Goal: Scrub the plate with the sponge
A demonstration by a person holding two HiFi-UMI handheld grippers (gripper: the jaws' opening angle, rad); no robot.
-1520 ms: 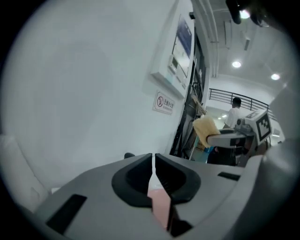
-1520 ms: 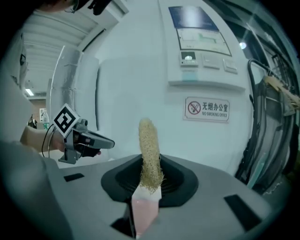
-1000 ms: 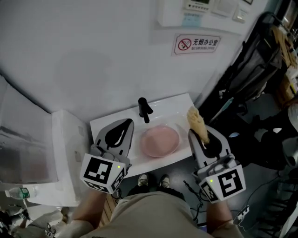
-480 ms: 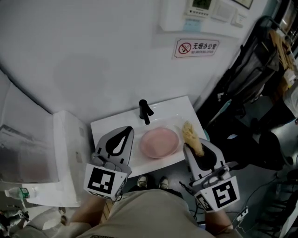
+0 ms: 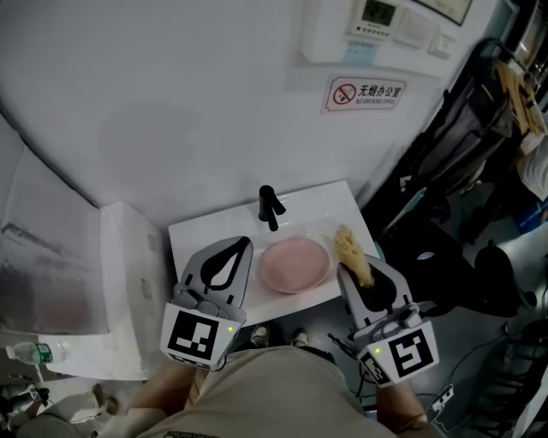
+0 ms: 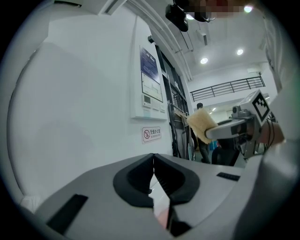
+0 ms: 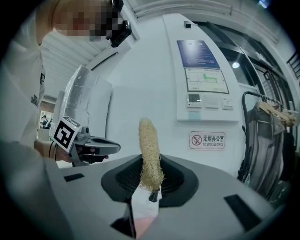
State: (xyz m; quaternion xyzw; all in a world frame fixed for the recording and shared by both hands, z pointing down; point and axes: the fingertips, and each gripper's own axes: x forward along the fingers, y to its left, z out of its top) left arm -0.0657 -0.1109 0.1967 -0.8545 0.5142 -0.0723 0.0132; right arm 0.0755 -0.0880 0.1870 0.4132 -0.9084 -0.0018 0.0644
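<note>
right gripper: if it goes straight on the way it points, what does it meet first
The right gripper, shut on the sponge, would likely meet the wall left of the sign, sponge first; depth is unclear.

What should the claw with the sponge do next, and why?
Probably lower the right claw leftward until the sponge meets the pink plate. The claw pinches the sponge, which sits off the plate's right edge and looks clear of it. The plate lies in the sink, so scrubbing can't start until they touch.

An office wash corner: white sink, no-smoking office sign, wall control panel.
</note>
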